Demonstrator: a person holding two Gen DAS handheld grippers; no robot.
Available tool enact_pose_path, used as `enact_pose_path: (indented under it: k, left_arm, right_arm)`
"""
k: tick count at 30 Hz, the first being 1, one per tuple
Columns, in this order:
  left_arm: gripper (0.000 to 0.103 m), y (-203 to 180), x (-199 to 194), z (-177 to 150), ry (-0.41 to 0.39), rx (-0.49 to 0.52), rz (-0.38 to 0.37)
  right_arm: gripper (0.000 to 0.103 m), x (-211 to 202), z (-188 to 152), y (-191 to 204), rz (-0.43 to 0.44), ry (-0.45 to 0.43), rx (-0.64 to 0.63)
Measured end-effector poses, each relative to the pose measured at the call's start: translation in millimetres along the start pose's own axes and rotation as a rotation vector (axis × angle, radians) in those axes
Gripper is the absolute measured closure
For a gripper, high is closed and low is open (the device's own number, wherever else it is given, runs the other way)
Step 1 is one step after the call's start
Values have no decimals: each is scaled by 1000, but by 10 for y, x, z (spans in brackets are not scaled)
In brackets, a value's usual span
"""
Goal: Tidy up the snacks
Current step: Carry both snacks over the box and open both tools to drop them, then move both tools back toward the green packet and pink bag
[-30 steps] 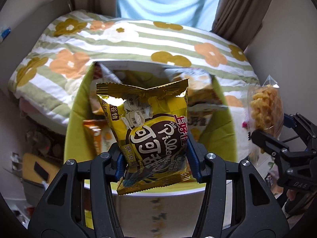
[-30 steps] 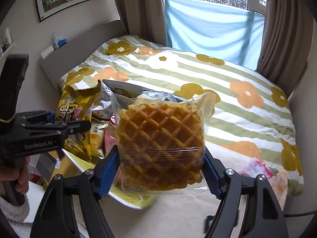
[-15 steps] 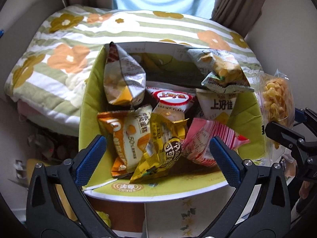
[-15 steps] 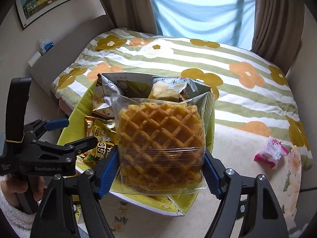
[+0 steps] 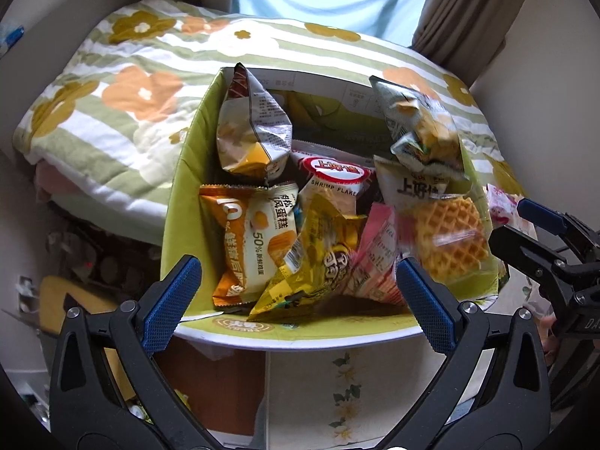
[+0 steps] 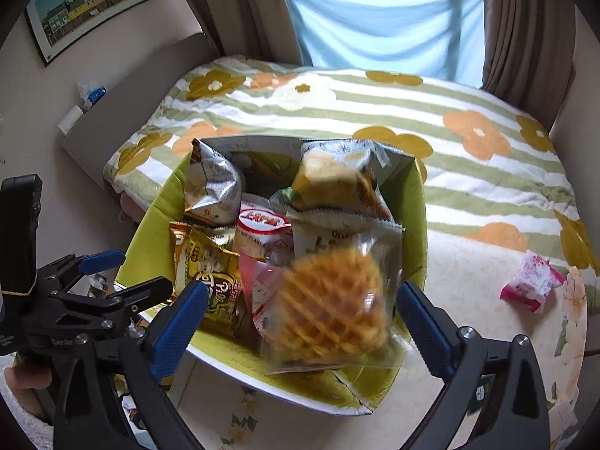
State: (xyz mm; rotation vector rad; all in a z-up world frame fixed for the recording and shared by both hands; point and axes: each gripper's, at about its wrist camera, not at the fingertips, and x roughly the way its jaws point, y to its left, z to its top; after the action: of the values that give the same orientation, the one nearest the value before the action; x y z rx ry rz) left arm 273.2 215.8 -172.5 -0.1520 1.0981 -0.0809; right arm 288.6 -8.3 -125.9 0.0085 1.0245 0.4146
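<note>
A yellow-green cardboard box (image 5: 176, 202) is seen filled with snack packets, standing at the foot of a bed covered by a green-striped floral quilt (image 6: 450, 142). Against the far wall of the box, a silver packet (image 5: 251, 127) is propped upright at the left, and a second silver packet printed with yellow snacks (image 5: 420, 131) leans at the right. Between them, lower in the box, a white packet marked "SHRIMP FLAKES" (image 5: 333, 176) is lodged. Toward the near wall of the box, an orange-and-white cake packet (image 5: 251, 236) is placed at the left, a yellow "Pillows" packet (image 5: 318, 258) lies tilted beside it, and a pink-striped packet (image 5: 378, 258) is wedged just right of that. A clear bag holding a lattice waffle (image 6: 330, 303) is shown blurred over the near right corner of the box, touching neither finger of the right gripper; whether it already rests on the other packets cannot be told. Outside the box, well to its right, a small pink packet (image 6: 532, 283) lies on a cream floral tablecloth (image 6: 468, 281).

The left gripper (image 5: 296, 300) is held just before the near wall of the box, its blue-padded fingers spread wide and nothing between them. The right gripper (image 6: 300, 318) is poised above the near right corner of the box, its fingers likewise parted wide, with the waffle bag loose between them.
</note>
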Motion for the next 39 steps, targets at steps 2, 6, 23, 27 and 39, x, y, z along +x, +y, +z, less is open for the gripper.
enact_pose_path:
  k: [2, 6, 23, 27, 39]
  left_arm:
    - [0, -6, 3, -23, 3, -1, 6]
    - [0, -17, 8, -52, 10, -10, 7]
    - [0, -185, -145, -62, -7, 52, -33]
    - [0, -381, -171, -64, -11, 116, -72]
    - [0, -1345, -226, -77, -26, 308, -197]
  right_arm:
    - [3, -8, -23, -14, 3, 4, -3]
    - [3, -3, -64, -38, 8, 17, 0]
    - [3, -265, -176, -124, -36, 15, 37]
    - [3, -410, -275, -237, -77, -6, 96]
    - [3, -1030, -655, -872, -210, -64, 259]
